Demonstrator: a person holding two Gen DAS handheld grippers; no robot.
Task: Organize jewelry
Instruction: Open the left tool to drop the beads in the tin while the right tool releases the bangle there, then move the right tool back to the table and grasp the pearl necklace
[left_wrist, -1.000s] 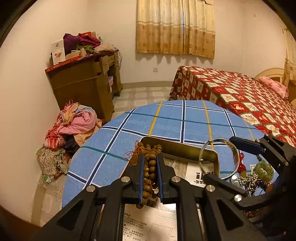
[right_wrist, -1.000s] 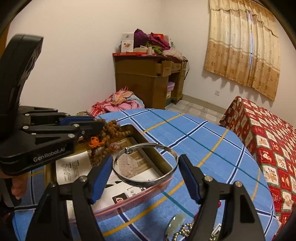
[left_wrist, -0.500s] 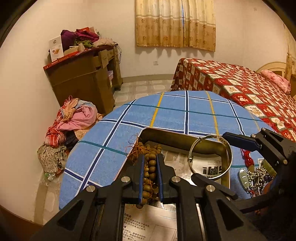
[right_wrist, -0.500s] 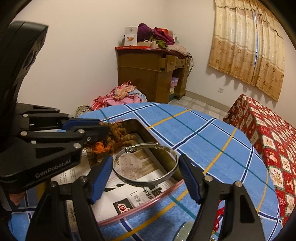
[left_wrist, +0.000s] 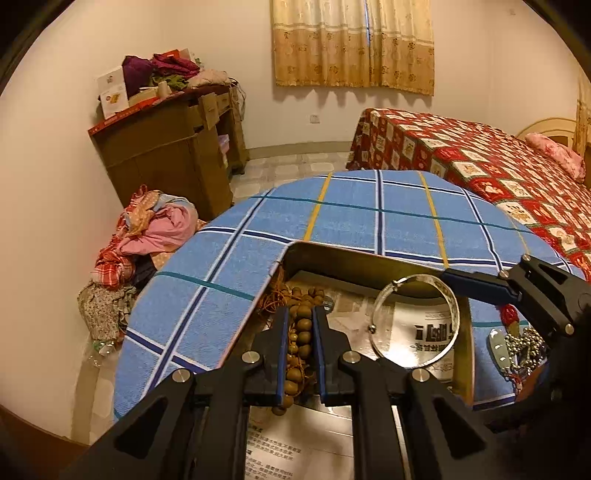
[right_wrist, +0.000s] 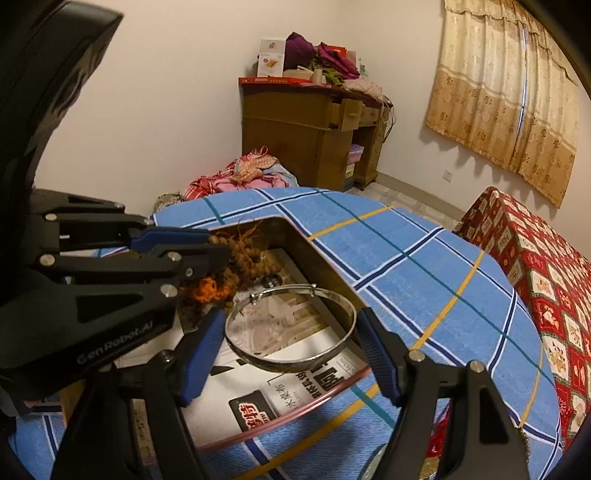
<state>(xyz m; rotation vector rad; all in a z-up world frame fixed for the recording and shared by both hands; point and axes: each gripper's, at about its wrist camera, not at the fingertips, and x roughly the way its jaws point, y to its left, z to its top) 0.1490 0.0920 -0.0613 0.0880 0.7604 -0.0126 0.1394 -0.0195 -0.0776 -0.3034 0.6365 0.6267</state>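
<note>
My right hand-held gripper (right_wrist: 290, 345) clamps the silver bangle (right_wrist: 291, 328) over the open box (right_wrist: 317, 266); my left hand-held gripper (left_wrist: 300, 350) is closed on wooden beads (left_wrist: 301, 332) at the box's far corner. Only the left view shows a metal bead chain (left_wrist: 524, 343) beside the box. The round worktop (left_wrist: 351, 218) wears blue checked cloth; a bed (left_wrist: 480, 158) stands beyond.

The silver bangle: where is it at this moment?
The silver bangle is clamped between the right gripper's fingers, held over the open box on the blue checked table, just right of the wooden beads in the left gripper.
</note>
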